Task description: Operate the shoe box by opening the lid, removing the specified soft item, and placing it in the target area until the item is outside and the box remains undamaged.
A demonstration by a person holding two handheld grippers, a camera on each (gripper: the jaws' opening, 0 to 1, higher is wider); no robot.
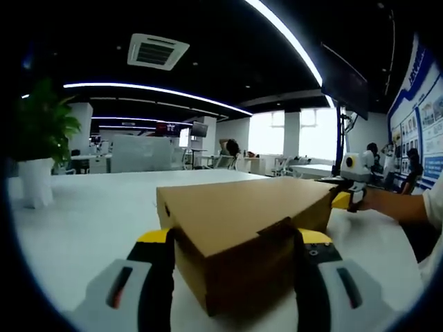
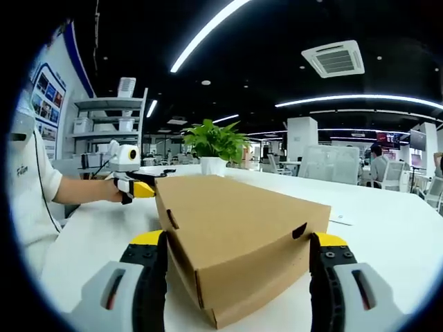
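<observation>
A brown cardboard shoe box lies on the white table with its lid down. In the left gripper view one corner of the box points at me between the jaws of my left gripper, which stand wide apart and flank that corner. My right gripper, held by a hand, sits at the box's far right corner. In the right gripper view the shoe box shows its opposite corner between the wide-apart jaws of my right gripper. My left gripper is at the far left corner. The box's contents are hidden.
A potted plant in a white pot stands at the table's left edge, and the same plant shows behind the box in the right gripper view. The person's arm reaches in from the left. Desks, chairs and people fill the office behind.
</observation>
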